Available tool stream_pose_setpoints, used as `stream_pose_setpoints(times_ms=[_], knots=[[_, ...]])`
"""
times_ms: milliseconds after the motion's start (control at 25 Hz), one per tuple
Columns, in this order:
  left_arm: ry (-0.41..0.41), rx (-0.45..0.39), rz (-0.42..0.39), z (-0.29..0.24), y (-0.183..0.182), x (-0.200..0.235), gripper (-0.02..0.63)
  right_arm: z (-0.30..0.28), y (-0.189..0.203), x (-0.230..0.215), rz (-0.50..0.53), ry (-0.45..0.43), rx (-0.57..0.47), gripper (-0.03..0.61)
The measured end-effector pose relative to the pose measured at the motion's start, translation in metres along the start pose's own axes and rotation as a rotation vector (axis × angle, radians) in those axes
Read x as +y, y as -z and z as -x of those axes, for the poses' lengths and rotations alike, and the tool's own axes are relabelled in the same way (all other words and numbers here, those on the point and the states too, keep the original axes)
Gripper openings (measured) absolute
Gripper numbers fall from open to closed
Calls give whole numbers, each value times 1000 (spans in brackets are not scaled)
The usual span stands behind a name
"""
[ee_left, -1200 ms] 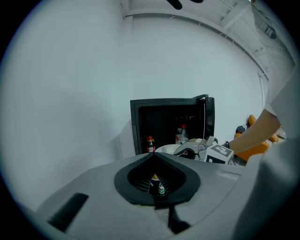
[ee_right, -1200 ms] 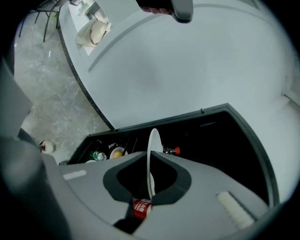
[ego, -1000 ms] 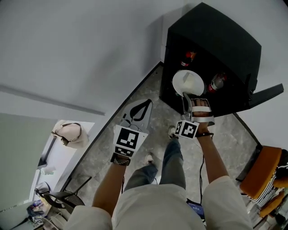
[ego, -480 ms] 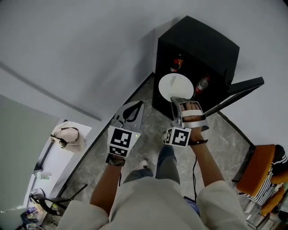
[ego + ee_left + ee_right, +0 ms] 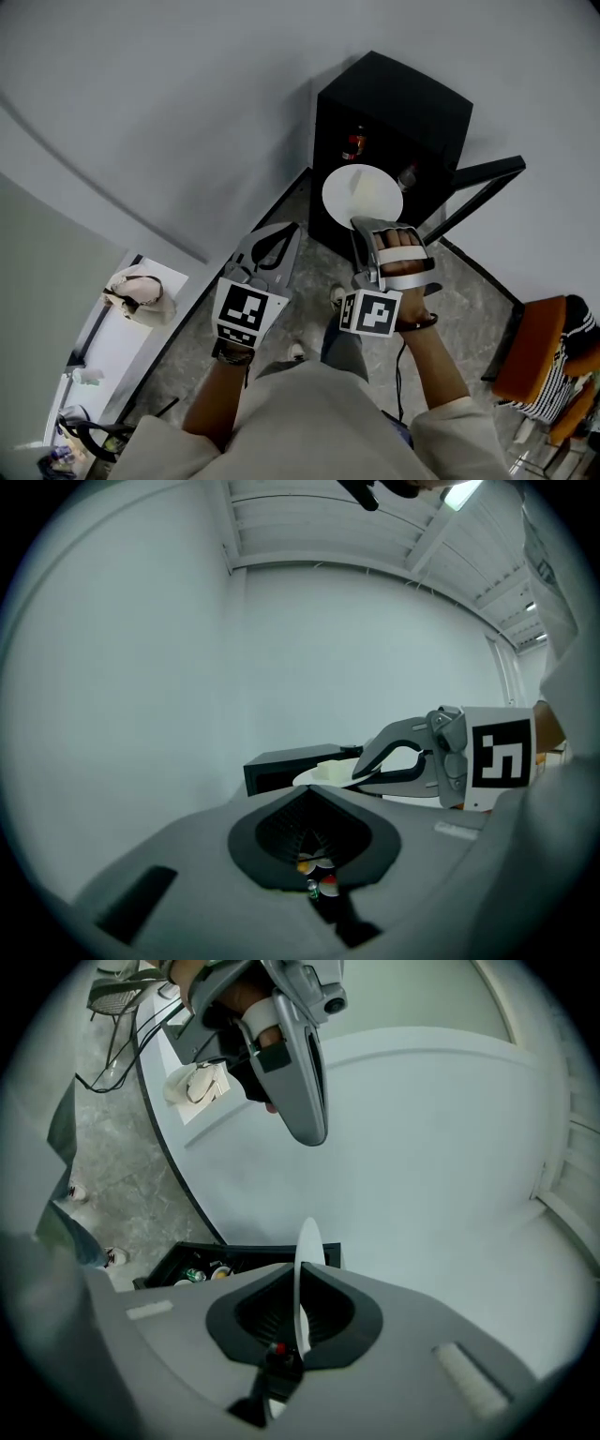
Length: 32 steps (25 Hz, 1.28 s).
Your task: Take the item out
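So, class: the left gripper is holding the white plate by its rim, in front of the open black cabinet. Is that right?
Not quite. It is the right gripper, not the left, that holds the white plate by its rim, in front of the open black cabinet. The right gripper view shows the plate edge-on between its jaws.
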<state>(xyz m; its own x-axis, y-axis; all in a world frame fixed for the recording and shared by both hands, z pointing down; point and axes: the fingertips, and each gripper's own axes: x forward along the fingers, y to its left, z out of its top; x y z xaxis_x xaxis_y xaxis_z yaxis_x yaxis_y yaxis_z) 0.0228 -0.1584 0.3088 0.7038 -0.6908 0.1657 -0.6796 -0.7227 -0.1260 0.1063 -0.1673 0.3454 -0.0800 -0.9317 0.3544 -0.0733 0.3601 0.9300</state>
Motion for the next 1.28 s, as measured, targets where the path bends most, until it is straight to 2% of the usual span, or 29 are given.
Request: stream_pose_setpoints(times_ms=[400,560,840,1280], knots=[[33,-75,-79,40,-48,-33,5,61,-12,-16,-7,31,23,20],[24,-93,-84,49,-56,-36,5,78,-20,-21,-6,36,6,20],[12,-100,-85,55,-60,-39,5,93,-32,-23,-9,34,-42,20],[10,-88,-86,60,-51,-48,5,98,-26,-14,-23,31,-26,20]])
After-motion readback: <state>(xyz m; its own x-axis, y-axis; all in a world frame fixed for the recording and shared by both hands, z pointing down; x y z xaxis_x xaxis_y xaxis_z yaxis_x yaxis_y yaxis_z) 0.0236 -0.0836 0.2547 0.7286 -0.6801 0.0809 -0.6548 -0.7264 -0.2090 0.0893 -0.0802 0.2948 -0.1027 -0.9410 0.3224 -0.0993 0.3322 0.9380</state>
